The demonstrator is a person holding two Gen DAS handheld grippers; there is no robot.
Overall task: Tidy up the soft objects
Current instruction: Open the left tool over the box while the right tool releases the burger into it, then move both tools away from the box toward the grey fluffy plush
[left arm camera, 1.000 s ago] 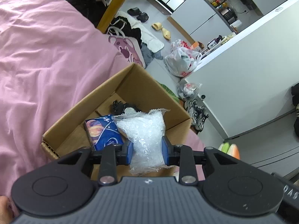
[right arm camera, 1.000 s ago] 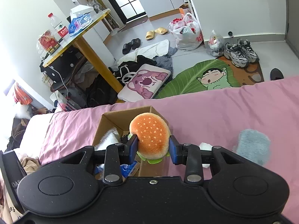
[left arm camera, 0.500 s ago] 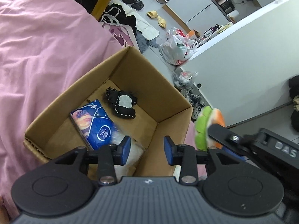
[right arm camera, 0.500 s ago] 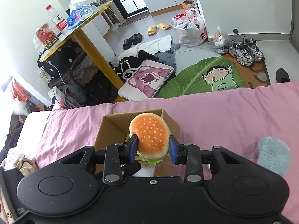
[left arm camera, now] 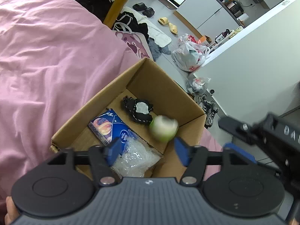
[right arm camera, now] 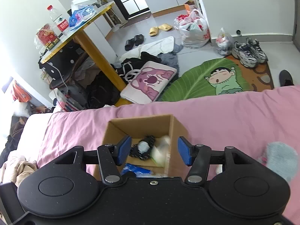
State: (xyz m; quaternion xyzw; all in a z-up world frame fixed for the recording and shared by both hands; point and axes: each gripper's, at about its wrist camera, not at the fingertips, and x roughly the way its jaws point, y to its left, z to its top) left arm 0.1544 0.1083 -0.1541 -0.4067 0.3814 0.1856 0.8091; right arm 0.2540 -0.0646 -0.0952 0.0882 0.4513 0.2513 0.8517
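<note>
A cluttered bedroom is spreading out beyond a pink bedsheet, with a yellow-legged table at far left, a pink cartoon cushion and a green leaf rug on the floor, and sneakers at far right. An open cardboard box is sitting on the sheet and taking in the soft things. Inside it, from left to right in the left wrist view, a blue tissue pack is lying flat, a clear crinkled plastic bag is resting in the near corner, a black knitted piece is lying toward the far wall, and a motion-blurred green-and-white plush is showing just beside it, whether airborne or landed cannot be told.

The left gripper is hovering over the near edge of the box with its blue fingers spread wide and nothing between them. The right gripper is hanging above the box as well, fingers wide apart and empty.

The job is looking well advanced: four soft items appear to be in the box. At least one is waiting outside it, a fluffy grey-blue object lying on the sheet to the right of the box, with a small white scrap near it. Any others off camera cannot be judged.
</note>
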